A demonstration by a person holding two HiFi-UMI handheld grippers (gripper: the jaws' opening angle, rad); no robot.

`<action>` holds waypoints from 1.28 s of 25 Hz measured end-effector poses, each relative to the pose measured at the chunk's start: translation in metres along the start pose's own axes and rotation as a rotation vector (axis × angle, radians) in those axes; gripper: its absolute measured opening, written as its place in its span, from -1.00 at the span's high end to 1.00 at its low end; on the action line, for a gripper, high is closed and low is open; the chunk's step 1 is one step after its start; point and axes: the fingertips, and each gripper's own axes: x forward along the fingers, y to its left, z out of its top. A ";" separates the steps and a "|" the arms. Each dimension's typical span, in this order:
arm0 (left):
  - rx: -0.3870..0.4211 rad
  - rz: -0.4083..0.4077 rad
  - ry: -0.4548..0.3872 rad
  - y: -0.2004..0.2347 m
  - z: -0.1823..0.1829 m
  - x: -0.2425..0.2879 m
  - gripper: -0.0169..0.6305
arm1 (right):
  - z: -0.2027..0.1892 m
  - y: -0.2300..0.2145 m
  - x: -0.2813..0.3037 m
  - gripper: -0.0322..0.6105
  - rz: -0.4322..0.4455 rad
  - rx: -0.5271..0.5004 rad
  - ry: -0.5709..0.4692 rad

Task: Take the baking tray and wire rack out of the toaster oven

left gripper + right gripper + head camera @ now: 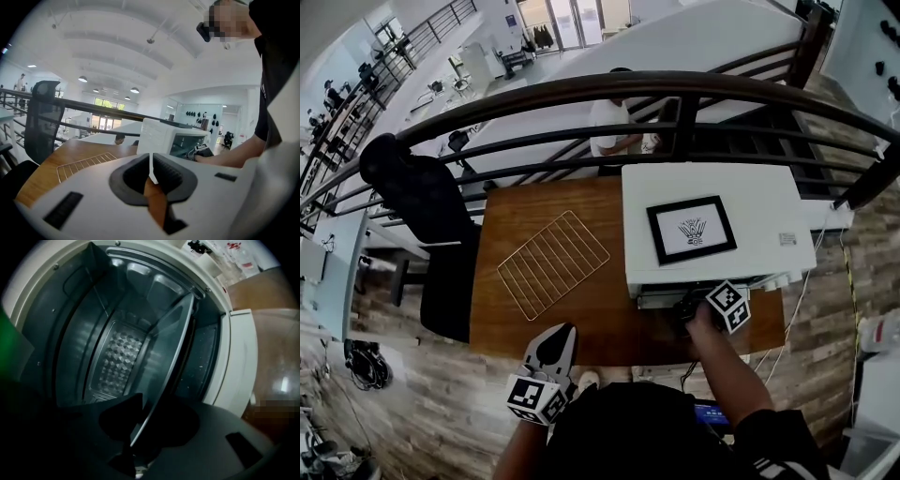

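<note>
At the right end of the wooden bench [609, 314] in the head view stands a white toaster oven [769, 202], with a black-framed picture [692, 229] lying flat on its top. Low against the oven's front, right of the frame's middle, the right claw [687, 307] reaches into the opening, with the person's forearm behind it. Its own view looks straight into the dark oven cavity. There the tray [164, 348] runs as a thin metal sheet from the upper middle of the frame down to the lower middle. That view is rolled, so the tray looks nearly on edge. The tray's near rim sits between the two dark jaws, and the right claw is closed on it. The tray is inside the oven.

Left of the oven and well apart from it, the wire rack [553, 262] lies flat on the bare wood, at a slant to the bench's edges. The left claw [555, 333] hangs at the bottom middle of the head view, at the bench's near edge and clear of the rack. Its jaws are pressed together with nothing between them. A black chair [422, 202] stands off the bench's left end, and a dark railing [581, 89] curves behind the bench.
</note>
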 end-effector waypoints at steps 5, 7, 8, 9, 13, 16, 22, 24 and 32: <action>0.003 -0.033 0.003 -0.006 -0.002 -0.002 0.86 | -0.005 -0.006 -0.014 0.63 0.000 0.057 -0.003; 0.004 -0.051 0.005 -0.008 -0.004 -0.003 0.86 | -0.007 -0.010 -0.021 0.65 0.001 0.073 -0.005; 0.005 -0.061 0.007 -0.008 -0.005 -0.004 0.86 | -0.009 -0.012 -0.026 0.66 0.001 0.082 -0.006; 0.005 -0.069 0.009 -0.009 -0.006 -0.005 0.86 | -0.011 -0.014 -0.030 0.66 -0.001 0.090 -0.008; 0.017 -0.105 0.021 -0.012 -0.012 -0.009 0.86 | -0.018 -0.023 -0.049 0.68 -0.008 0.117 -0.018; 0.021 -0.136 0.032 -0.016 -0.016 -0.009 0.86 | -0.024 -0.031 -0.063 0.71 -0.019 0.142 -0.025; 0.035 -0.190 0.052 -0.024 -0.022 -0.009 0.86 | -0.034 -0.044 -0.090 0.76 -0.002 0.222 -0.033; 0.040 -0.213 0.058 -0.028 -0.024 -0.007 0.86 | -0.035 -0.047 -0.097 0.76 0.009 0.238 -0.039; 0.057 -0.274 0.077 -0.045 -0.027 -0.005 0.86 | -0.041 -0.051 -0.126 0.76 0.026 0.275 -0.052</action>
